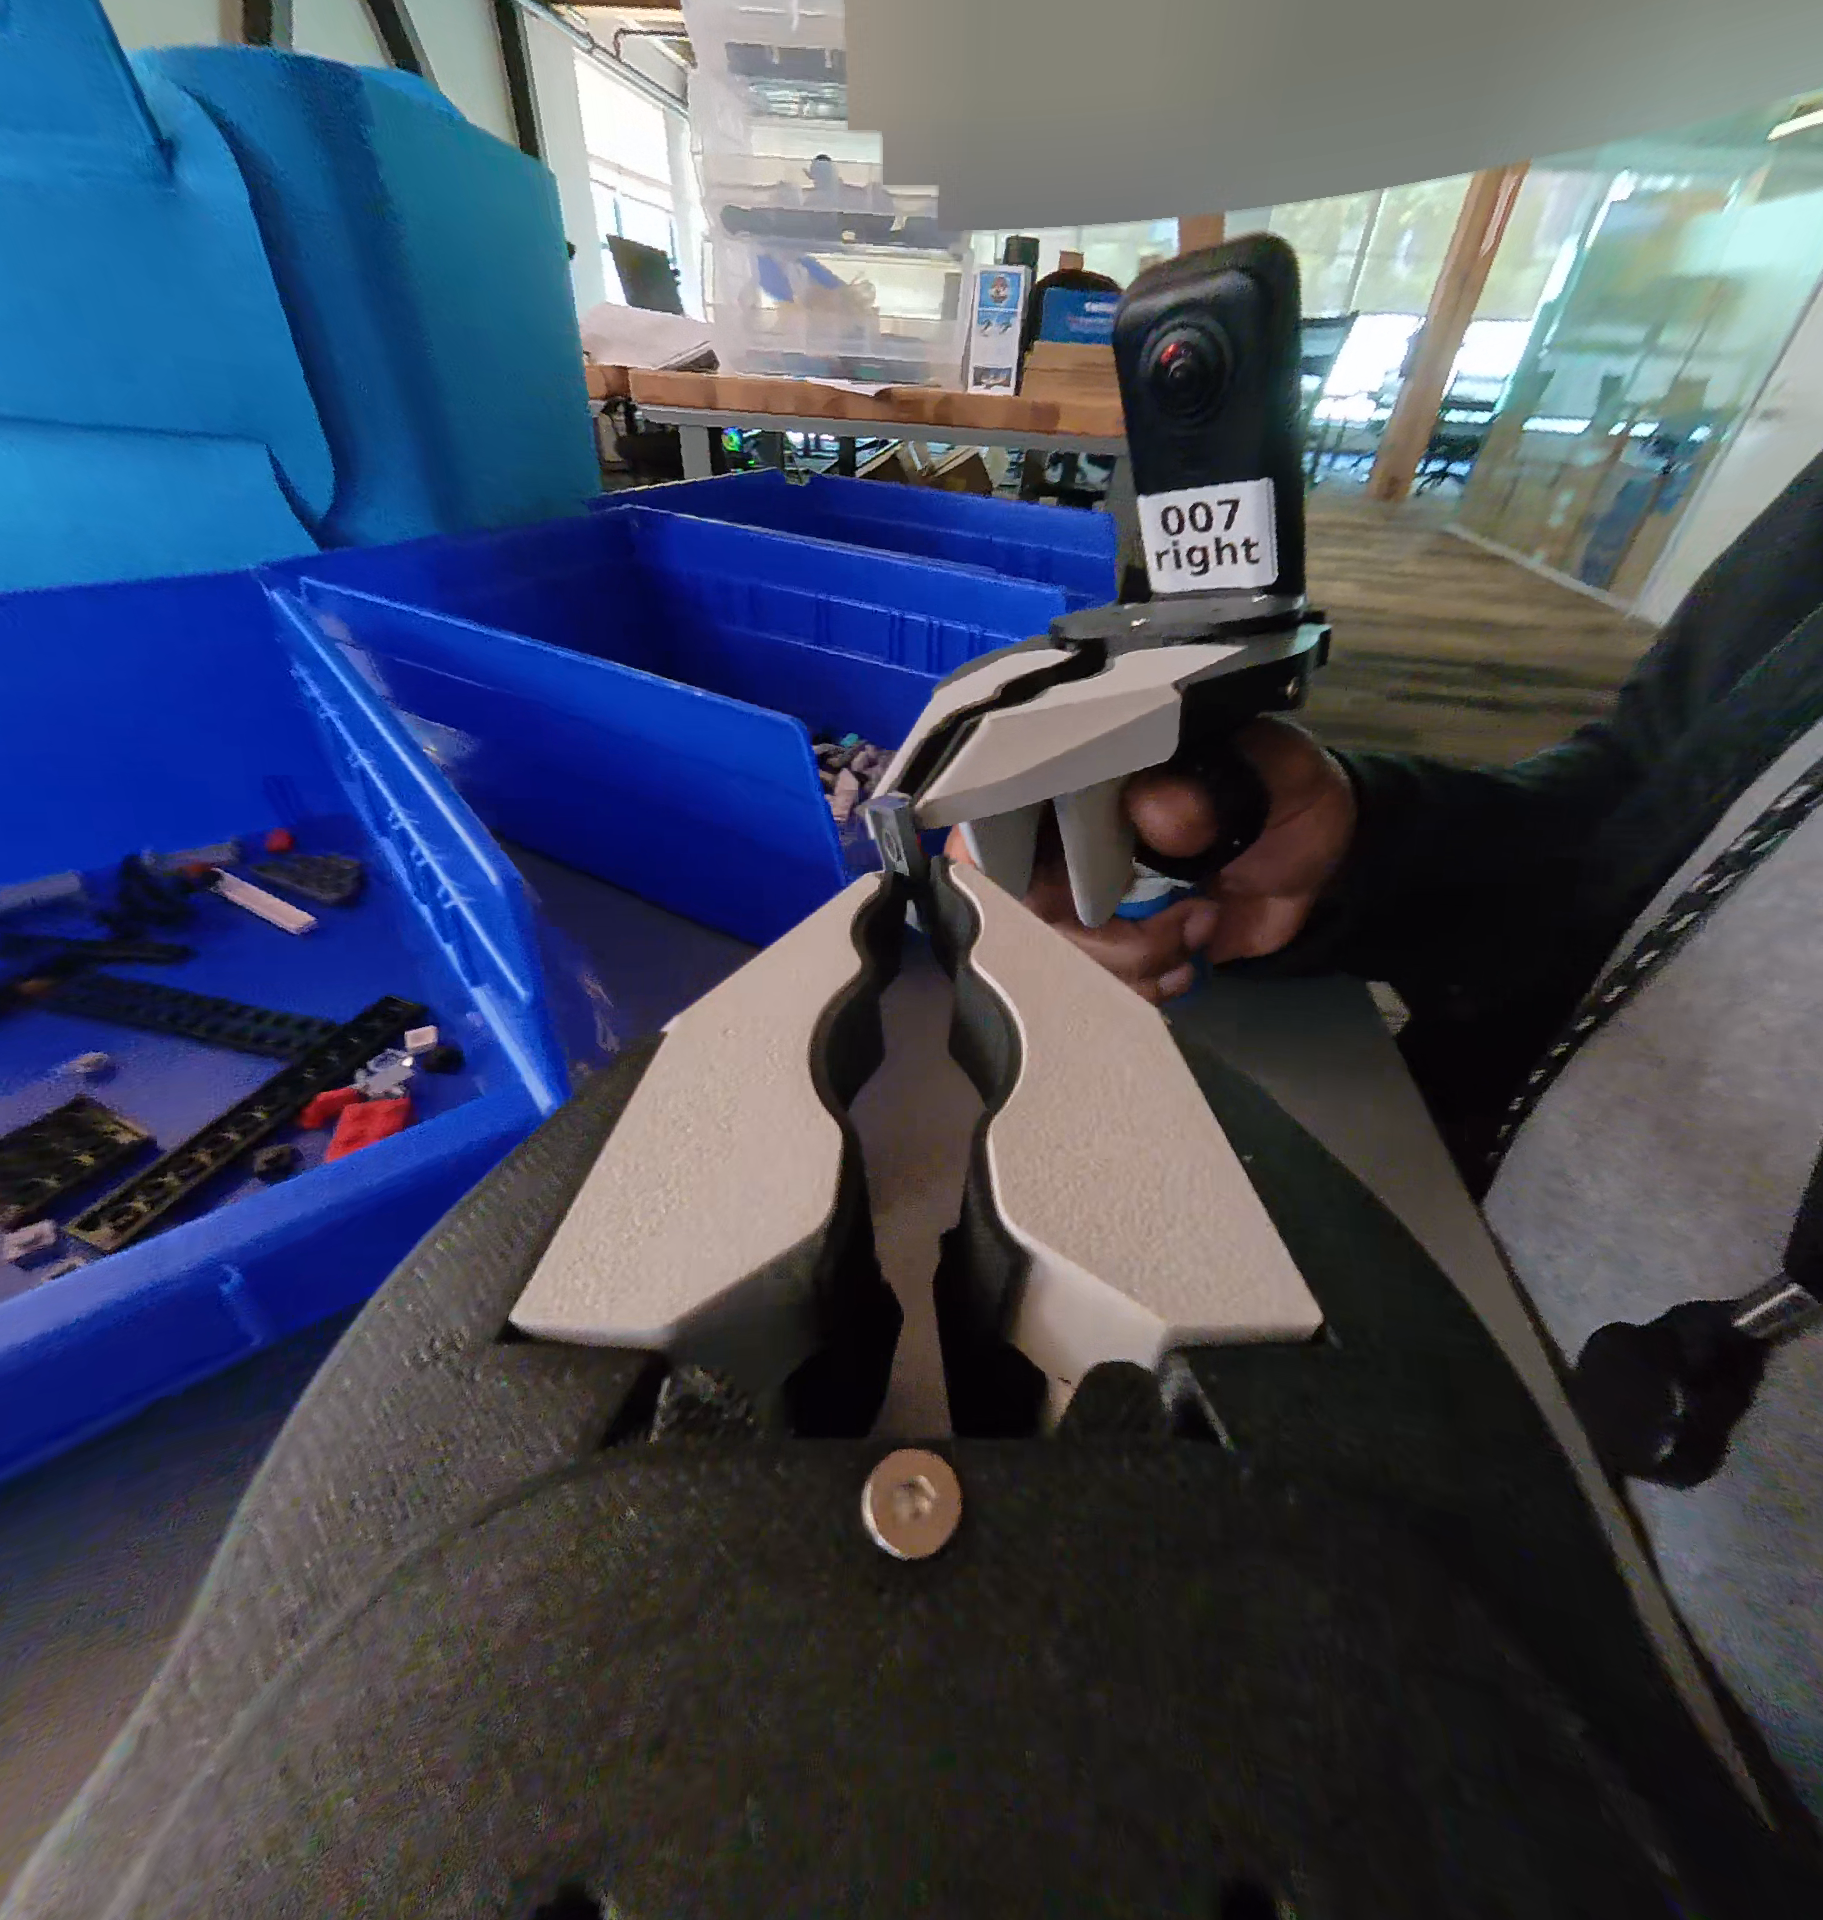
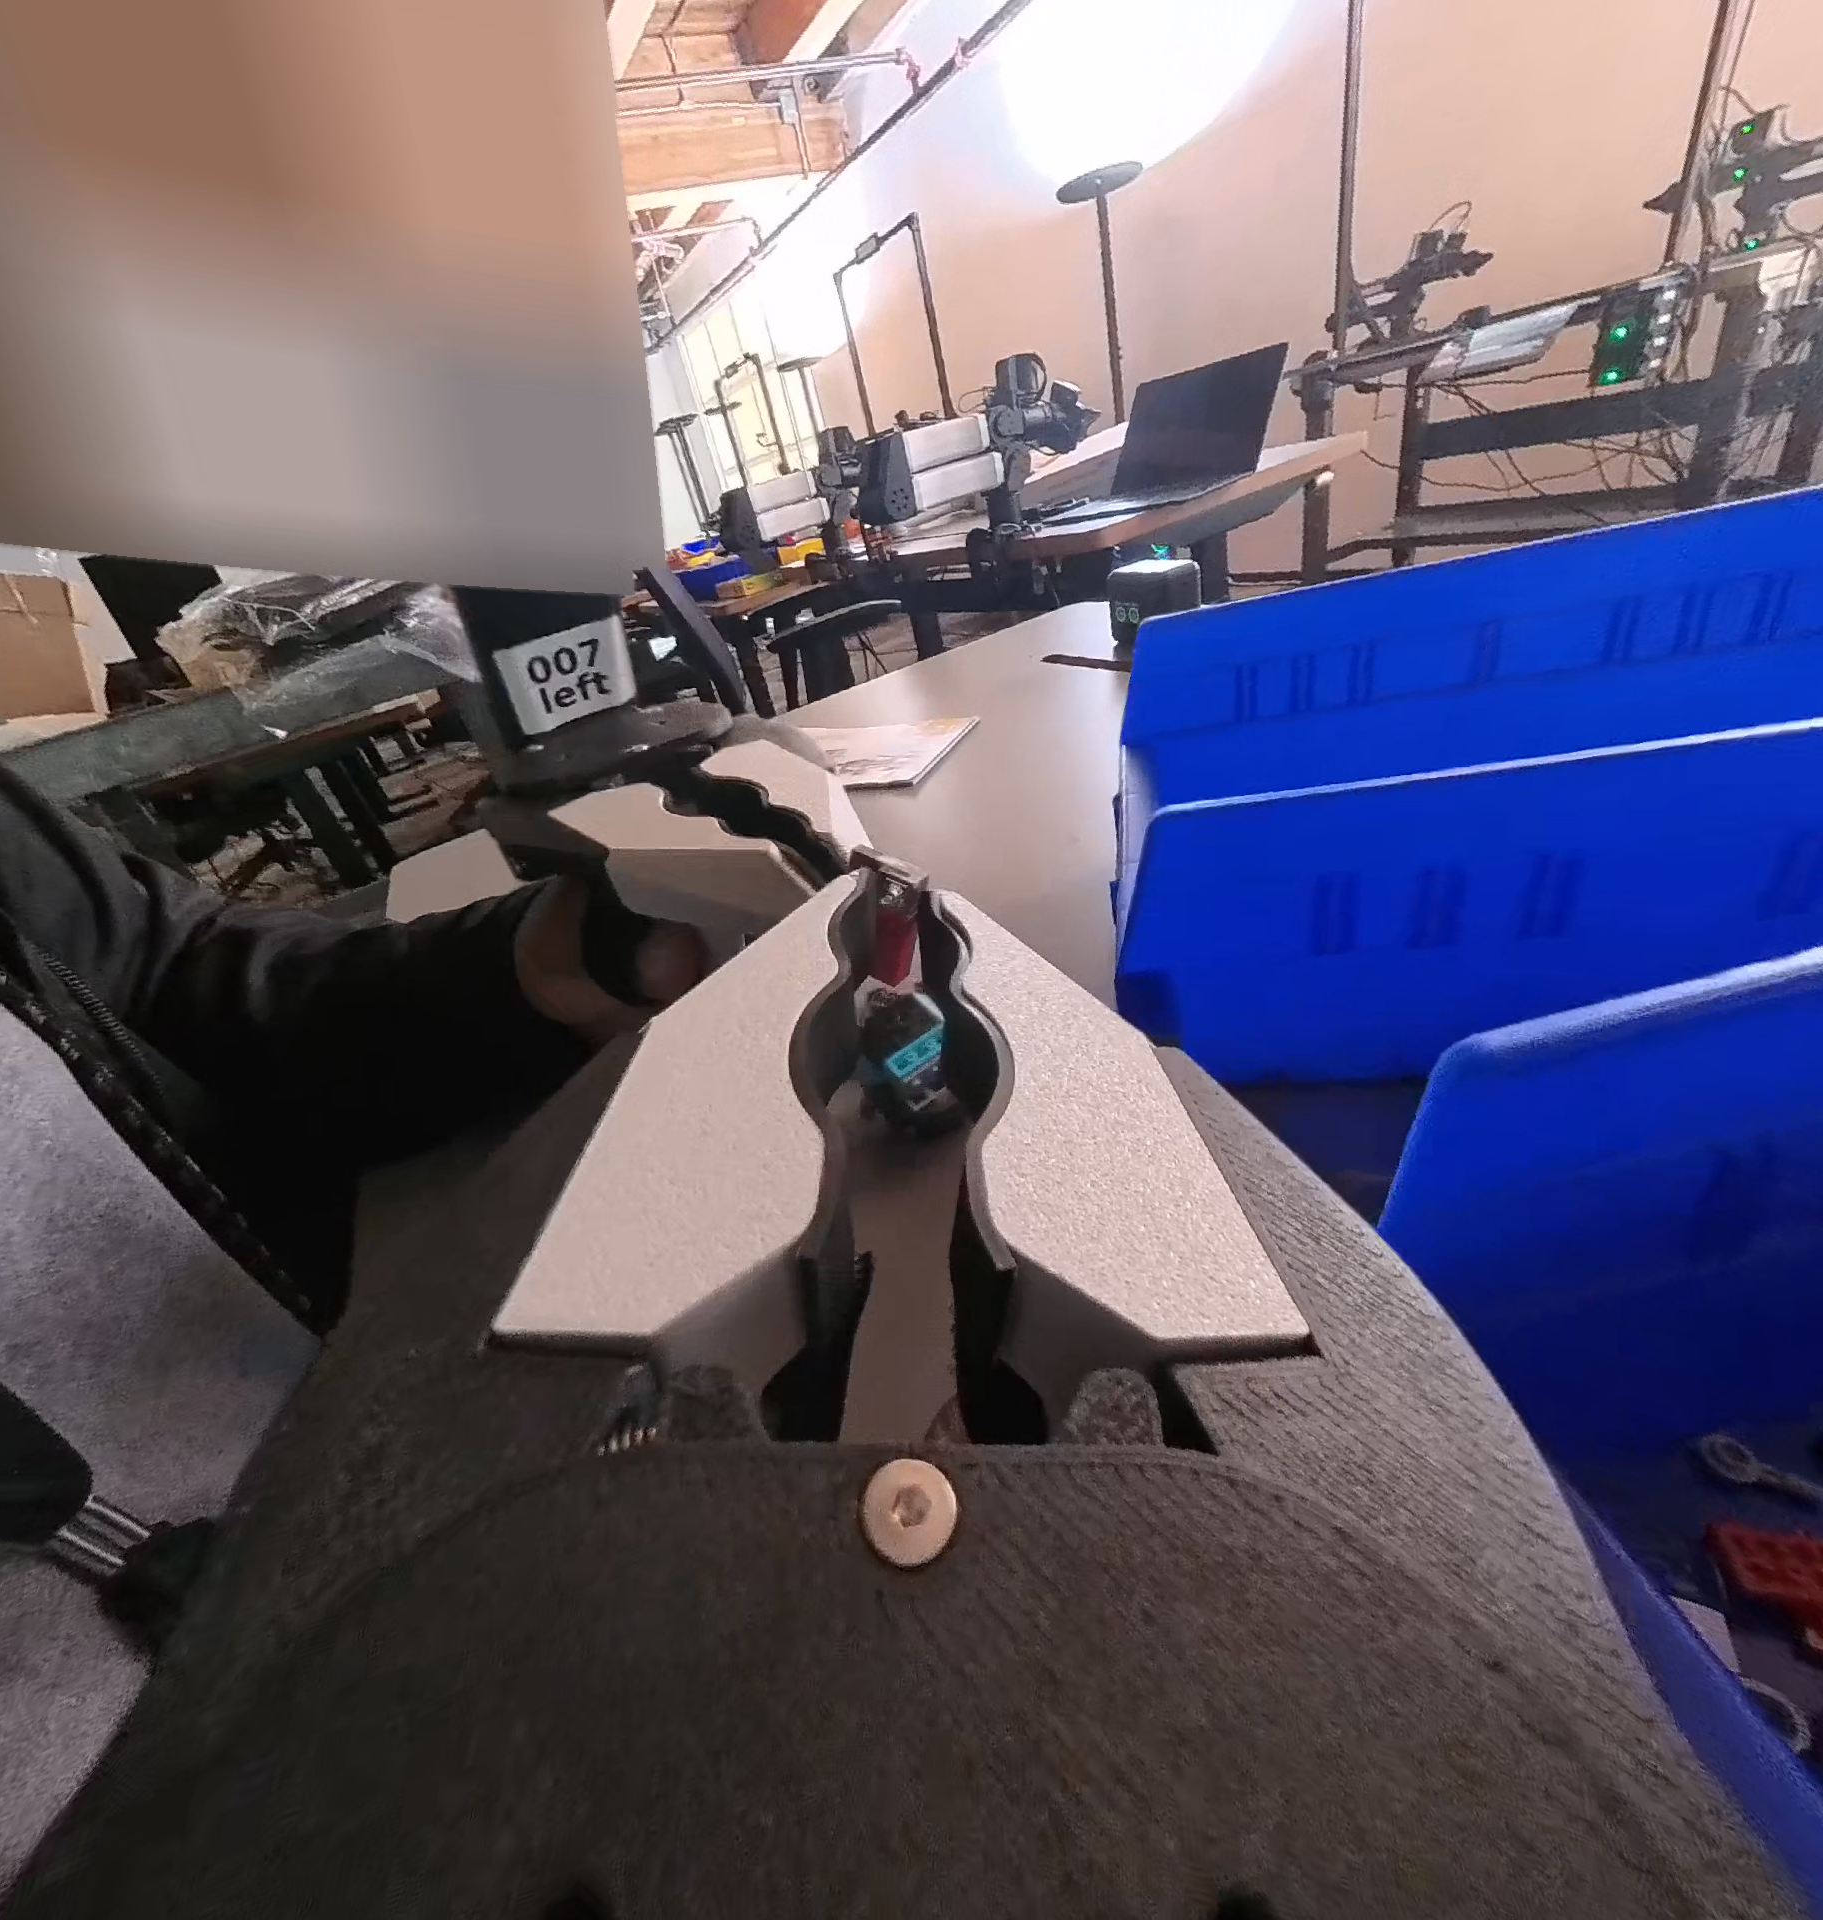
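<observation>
The left gripper (image 1: 912, 894), grainy grey plates with wavy black inner edges, is pinched on a small dark piece (image 1: 894, 847) at its tips. The right gripper (image 2: 891, 883) meets it tip to tip, its scalloped jaws clamped round a small figure-like assembly (image 2: 905, 1049) of red, black and teal glossy plastic. Beyond, along the grey table (image 2: 1000, 748), stand smooth blue plastic bins (image 1: 211, 727); the nearest holds studded black plates (image 1: 232, 1122) and red bricks (image 1: 361, 1122).
</observation>
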Demonstrator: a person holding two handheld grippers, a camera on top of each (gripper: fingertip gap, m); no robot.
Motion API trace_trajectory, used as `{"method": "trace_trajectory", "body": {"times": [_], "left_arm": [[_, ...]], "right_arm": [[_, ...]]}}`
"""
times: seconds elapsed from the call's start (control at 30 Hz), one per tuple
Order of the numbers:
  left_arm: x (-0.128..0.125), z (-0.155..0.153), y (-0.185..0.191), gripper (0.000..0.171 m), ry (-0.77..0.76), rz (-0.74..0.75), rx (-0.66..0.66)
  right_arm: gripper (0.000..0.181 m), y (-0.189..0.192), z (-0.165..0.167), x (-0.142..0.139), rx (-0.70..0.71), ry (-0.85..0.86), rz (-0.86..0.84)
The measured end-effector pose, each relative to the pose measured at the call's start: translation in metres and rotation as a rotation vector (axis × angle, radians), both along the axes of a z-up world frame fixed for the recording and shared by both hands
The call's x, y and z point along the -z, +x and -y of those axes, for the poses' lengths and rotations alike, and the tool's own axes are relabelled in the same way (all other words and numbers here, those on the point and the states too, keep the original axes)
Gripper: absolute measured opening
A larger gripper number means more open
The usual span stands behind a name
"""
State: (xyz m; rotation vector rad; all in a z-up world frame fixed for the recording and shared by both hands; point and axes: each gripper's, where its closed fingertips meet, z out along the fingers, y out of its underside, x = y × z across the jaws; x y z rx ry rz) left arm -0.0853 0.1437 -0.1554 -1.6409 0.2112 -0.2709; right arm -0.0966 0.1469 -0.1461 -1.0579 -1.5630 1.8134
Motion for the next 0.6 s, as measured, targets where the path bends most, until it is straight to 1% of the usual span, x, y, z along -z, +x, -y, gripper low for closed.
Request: {"method": "trace_trajectory", "body": {"times": [0.37,0.6], "left_arm": [[-0.001,-0.001,0.0,0.006,-0.022,0.233,0.073],[0.001,-0.003,-0.009,0.005,-0.022,0.296,0.025]], "right_arm": [[0.008,-0.001,-0.002,0.001,-0.038,-0.096,0.028],[0.01,-0.006,-0.007,0.007,0.047,-0.028,0.046]]}}
